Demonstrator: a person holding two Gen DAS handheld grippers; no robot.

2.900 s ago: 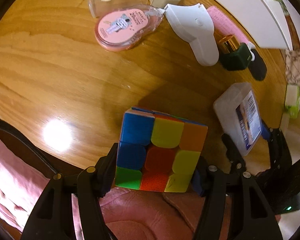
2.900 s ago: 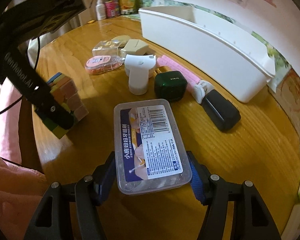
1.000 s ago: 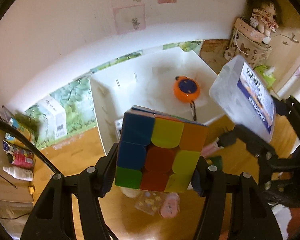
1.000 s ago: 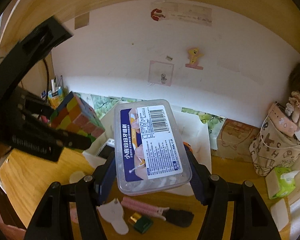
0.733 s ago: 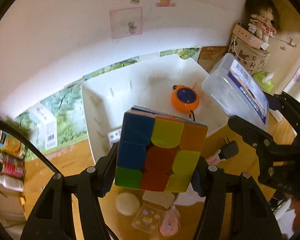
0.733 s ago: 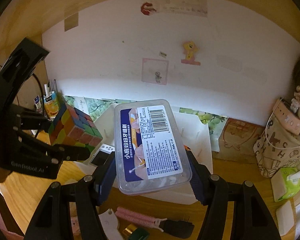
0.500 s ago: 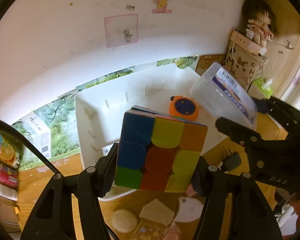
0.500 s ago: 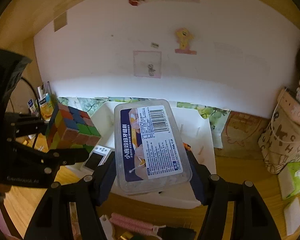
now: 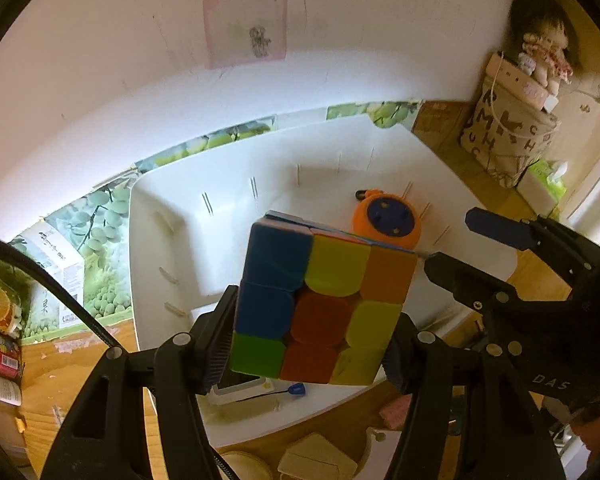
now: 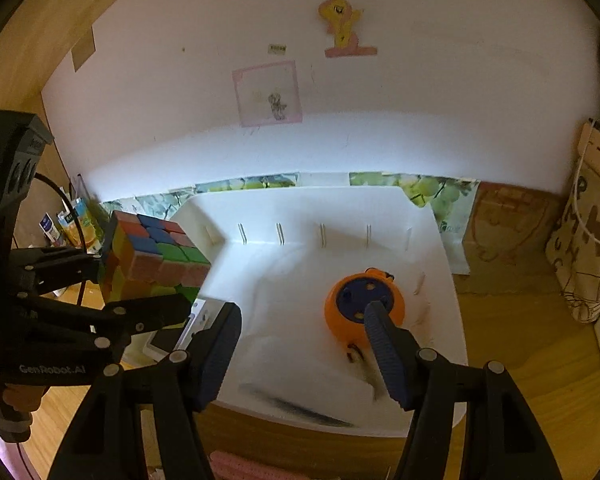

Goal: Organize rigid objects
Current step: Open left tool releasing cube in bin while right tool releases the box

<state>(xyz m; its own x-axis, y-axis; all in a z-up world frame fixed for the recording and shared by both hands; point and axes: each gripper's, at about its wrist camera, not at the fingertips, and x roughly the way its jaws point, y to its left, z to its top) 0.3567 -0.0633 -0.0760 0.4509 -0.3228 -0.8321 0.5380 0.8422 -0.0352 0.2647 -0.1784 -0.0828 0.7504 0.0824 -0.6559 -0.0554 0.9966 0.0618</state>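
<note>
My left gripper (image 9: 308, 340) is shut on a colourful puzzle cube (image 9: 320, 304) and holds it in the air over the left end of a white storage bin (image 9: 172, 248). The cube also shows in the right wrist view (image 10: 152, 260). My right gripper (image 10: 300, 344) is open and empty above the bin (image 10: 440, 240). A blurred clear box (image 10: 308, 376) is in the bin below the right fingers. An orange round gadget (image 10: 360, 308) lies in the bin, also seen in the left wrist view (image 9: 388, 220).
A white device with a dark screen (image 10: 172, 332) lies at the bin's left end. On the wooden table in front of the bin are a pink comb (image 10: 240, 468), a beige box (image 9: 320, 456) and a pale disc (image 9: 244, 464). A printed bag (image 9: 508, 140) stands at right.
My right gripper has opened and let go of the clear plastic box, which now sits blurred in the bin. Both grippers moved closer over the bin; the cube stays held.
</note>
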